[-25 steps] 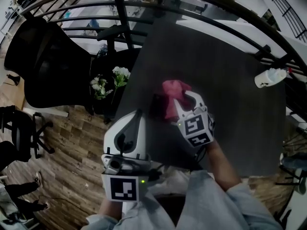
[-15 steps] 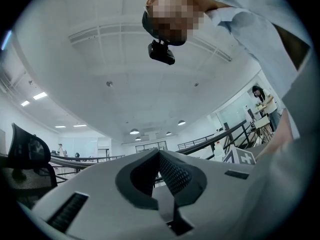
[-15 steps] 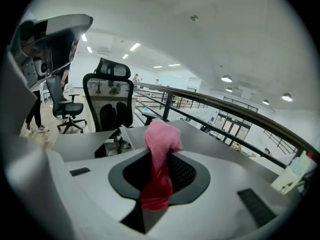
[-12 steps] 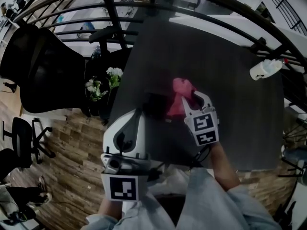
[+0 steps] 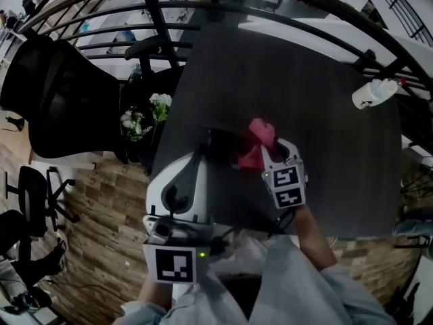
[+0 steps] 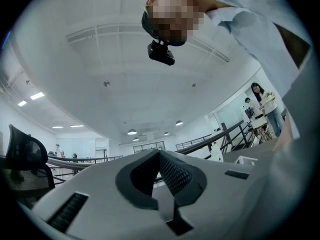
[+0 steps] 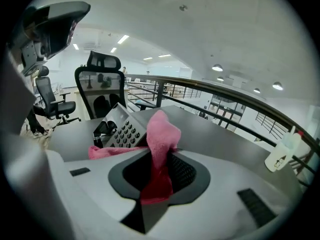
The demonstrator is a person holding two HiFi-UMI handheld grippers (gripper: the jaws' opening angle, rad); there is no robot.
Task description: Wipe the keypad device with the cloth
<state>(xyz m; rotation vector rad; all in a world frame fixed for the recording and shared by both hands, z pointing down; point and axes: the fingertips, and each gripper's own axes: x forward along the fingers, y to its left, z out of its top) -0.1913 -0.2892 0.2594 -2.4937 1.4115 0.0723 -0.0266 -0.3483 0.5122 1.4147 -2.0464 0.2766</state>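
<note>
The pink cloth [image 7: 161, 134] was held clamped between the jaws of the right gripper [image 7: 159, 176], a fold standing up above them and a tail trailing toward the keypad device [image 7: 121, 130]; the device lay on the dark table [image 5: 304, 80], just beside the cloth. The cloth was judged soft, light and limp, best pinched at a bunched fold; the device was judged rigid, and likely to slide if pressed. The left gripper [image 6: 160, 184] was seen closed on nothing, pointed toward the ceiling.
</note>
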